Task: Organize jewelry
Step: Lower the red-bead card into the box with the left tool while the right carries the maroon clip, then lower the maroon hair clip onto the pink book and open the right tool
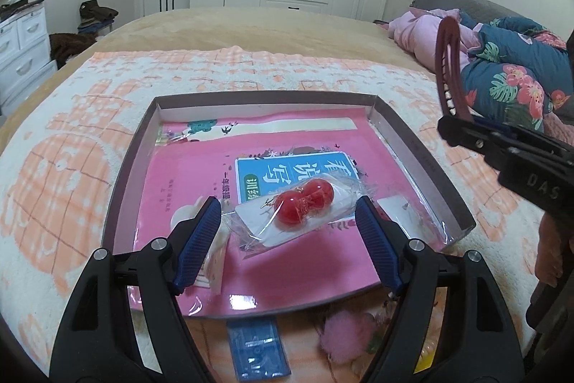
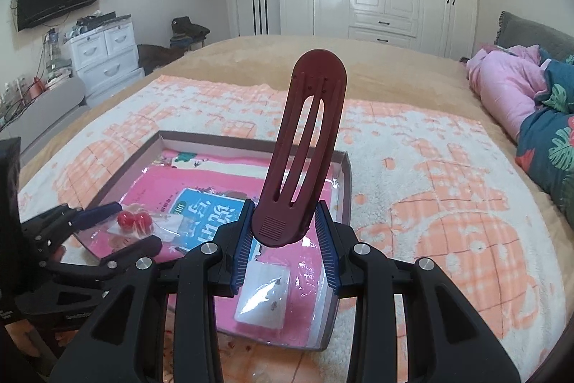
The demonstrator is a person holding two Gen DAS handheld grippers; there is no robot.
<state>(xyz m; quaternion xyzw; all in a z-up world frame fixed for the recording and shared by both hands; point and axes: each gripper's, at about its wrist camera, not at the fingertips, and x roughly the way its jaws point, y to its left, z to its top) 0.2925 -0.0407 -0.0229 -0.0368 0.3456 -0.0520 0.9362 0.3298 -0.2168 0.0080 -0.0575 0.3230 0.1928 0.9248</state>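
A clear packet with two red ball earrings [image 1: 305, 203] on a white card hangs just over the pink book in a shallow brown-rimmed box [image 1: 423, 160]. My left gripper [image 1: 287, 221] is shut on it, its blue pads pressing the crinkled plastic ends. In the right wrist view the earring packet [image 2: 133, 220] sits at the left between the left gripper's [image 2: 136, 224] fingers. My right gripper [image 2: 285, 225] is shut on the base of a dark red hair clip [image 2: 308, 146] that stands upright over the box [image 2: 346, 174]. From the left wrist view the hair clip [image 1: 448, 67] and right gripper [image 1: 452, 128] are at the right.
A white card packet with small earrings [image 2: 263, 293] lies in the box's near right corner. Another white packet [image 1: 186, 214] lies under the left finger. A blue packet [image 1: 256, 354] and a pink pom-pom [image 1: 344, 340] rest on the blanket in front of the box. Bedding [image 1: 509, 78] is piled at the right.
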